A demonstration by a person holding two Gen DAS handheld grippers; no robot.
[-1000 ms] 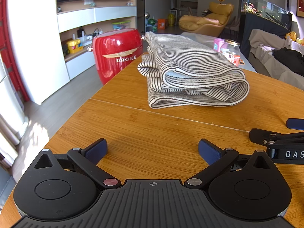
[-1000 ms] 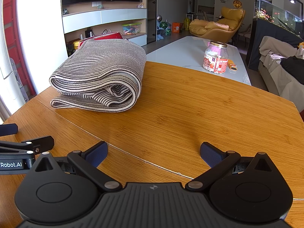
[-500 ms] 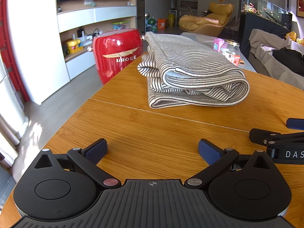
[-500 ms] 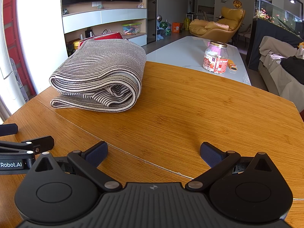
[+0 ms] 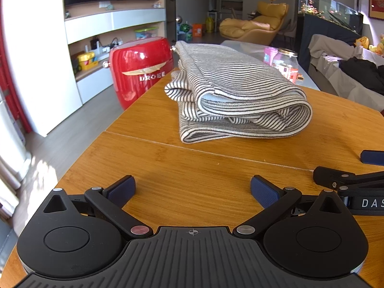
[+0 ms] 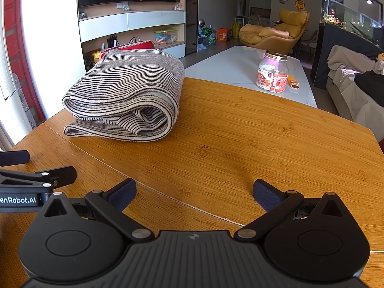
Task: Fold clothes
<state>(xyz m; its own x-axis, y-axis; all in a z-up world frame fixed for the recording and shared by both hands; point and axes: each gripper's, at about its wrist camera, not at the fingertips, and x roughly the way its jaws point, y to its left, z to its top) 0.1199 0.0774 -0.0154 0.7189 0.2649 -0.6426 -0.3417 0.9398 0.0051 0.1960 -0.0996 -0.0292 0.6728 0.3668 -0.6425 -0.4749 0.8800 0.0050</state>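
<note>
Lying as a thick folded bundle on the far left part of the orange-brown wooden bench, the grey-and-black striped knitted garment is well apart from both tools. The left gripper and the right gripper are held low over the bare wood, each with jaws spread wide and nothing between them.

The folding is judged complete or nearly so. Trouble could come from any further handling: the rolled edge facing the cameras is loose and rounded, so a pinch on only the top layer would likely drag it off and open the stack. A push from the side could slide the bundle toward the bench edge, where the glossy red rounded appliance stands just beyond and below. The two grippers sit close together, so a careless swing could knock one against the other.

Hidden from view are the far side of the bundle and whatever sleeves or hems are tucked inside. The kind of garment cannot be told. The label on the clear glass jar with a metal lid, on the pale low table behind, is too small to read.
</note>
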